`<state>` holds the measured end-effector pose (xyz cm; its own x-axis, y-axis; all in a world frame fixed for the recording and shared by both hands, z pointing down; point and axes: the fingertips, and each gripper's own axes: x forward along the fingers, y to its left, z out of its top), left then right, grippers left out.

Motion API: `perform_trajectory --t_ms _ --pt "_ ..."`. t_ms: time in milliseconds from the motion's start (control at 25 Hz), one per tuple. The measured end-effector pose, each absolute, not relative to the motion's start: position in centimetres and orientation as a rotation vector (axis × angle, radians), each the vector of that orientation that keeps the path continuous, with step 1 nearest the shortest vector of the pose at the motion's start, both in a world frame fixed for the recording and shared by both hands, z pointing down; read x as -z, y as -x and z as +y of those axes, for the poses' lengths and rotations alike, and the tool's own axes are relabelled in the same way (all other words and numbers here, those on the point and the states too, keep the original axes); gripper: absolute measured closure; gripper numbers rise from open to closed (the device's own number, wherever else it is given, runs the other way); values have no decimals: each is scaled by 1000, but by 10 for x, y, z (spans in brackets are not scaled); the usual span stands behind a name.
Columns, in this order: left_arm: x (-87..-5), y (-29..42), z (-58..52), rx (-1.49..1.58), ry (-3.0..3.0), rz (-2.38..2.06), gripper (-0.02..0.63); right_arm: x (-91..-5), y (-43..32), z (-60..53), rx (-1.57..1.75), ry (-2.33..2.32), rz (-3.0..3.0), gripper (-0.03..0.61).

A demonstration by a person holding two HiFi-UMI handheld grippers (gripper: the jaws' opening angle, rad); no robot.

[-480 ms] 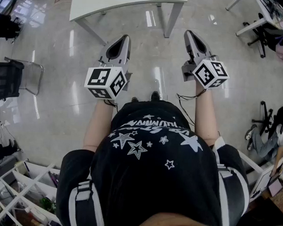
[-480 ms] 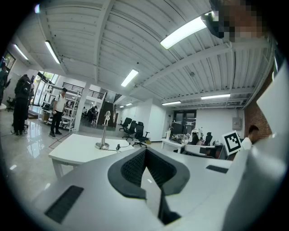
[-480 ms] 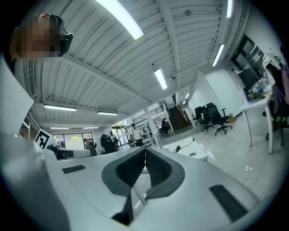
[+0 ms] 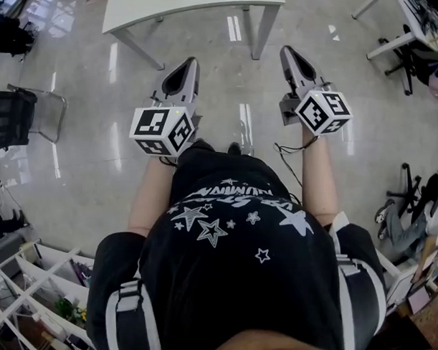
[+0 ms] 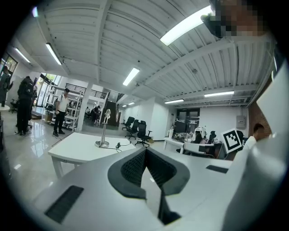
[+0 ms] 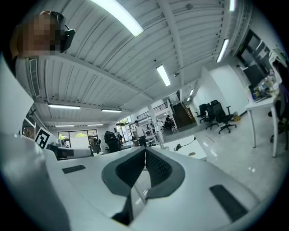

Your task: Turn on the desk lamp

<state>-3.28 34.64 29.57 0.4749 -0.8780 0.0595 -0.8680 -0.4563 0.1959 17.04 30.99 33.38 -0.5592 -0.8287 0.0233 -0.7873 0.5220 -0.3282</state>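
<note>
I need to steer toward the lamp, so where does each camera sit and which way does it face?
Head view: on the head, facing steeply down at the floor and table edge; shows torso, forearms, left gripper, right gripper.
Left gripper view: on that gripper, facing level along its shut jaws toward the table and lamp; right gripper's cube at right.
Right gripper view: on that gripper, facing level along its shut jaws into the room; left gripper's cube at left.
Shared: both gripper views see the table.
</note>
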Motion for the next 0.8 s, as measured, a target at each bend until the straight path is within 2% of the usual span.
perform_trajectory --t_ms 320,800 --pt "-296 24 323 78 -2550 -1504 604 -344 -171 297 435 1426 2662 573" --pt "-307 38 251 112 -2538 -1441 604 -352 -123 252 325 1465 2791 573"
